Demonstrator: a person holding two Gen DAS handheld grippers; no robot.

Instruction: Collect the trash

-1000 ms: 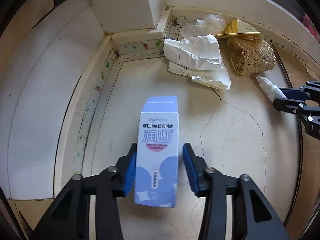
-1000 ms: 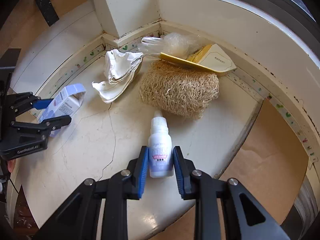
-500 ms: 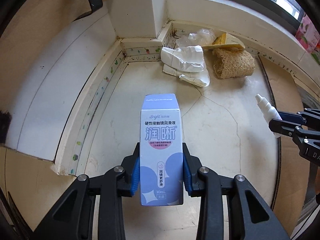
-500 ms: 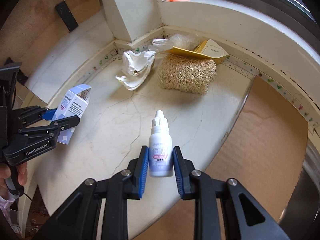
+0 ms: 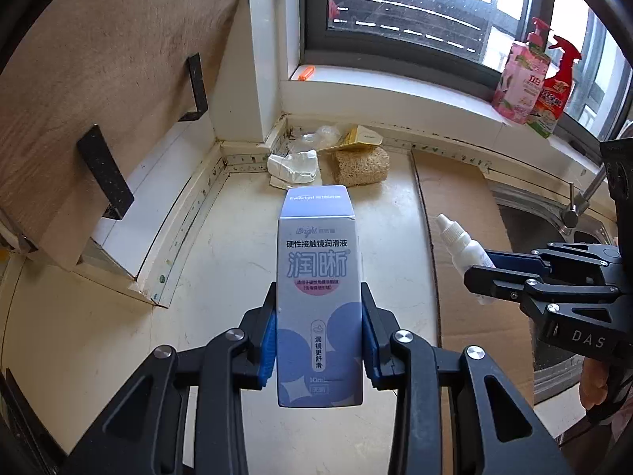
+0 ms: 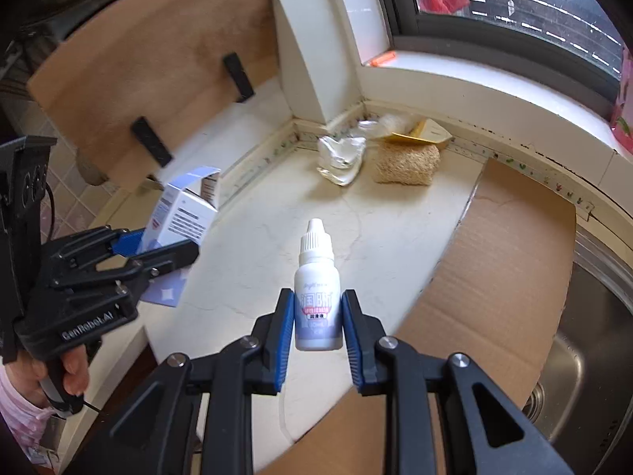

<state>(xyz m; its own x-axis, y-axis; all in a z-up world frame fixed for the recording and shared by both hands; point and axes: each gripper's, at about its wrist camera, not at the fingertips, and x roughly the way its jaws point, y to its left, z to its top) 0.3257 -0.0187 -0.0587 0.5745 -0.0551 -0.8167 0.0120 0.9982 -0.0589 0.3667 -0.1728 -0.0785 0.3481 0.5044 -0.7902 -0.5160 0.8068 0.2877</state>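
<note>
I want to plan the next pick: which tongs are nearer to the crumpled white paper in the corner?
Left, though only slightly. The left tongs, holding the blue box, point almost straight at the crumpled paper. The right tongs, holding the dropper bottle, stand further toward the sink.

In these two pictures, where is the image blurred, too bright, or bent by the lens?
Left wrist view: sharp; the window is washed out, the sill curves with fisheye bending. Right wrist view: the left gripper and its box are slightly smeared, the bottle is crisp, the corners are dark.
</note>
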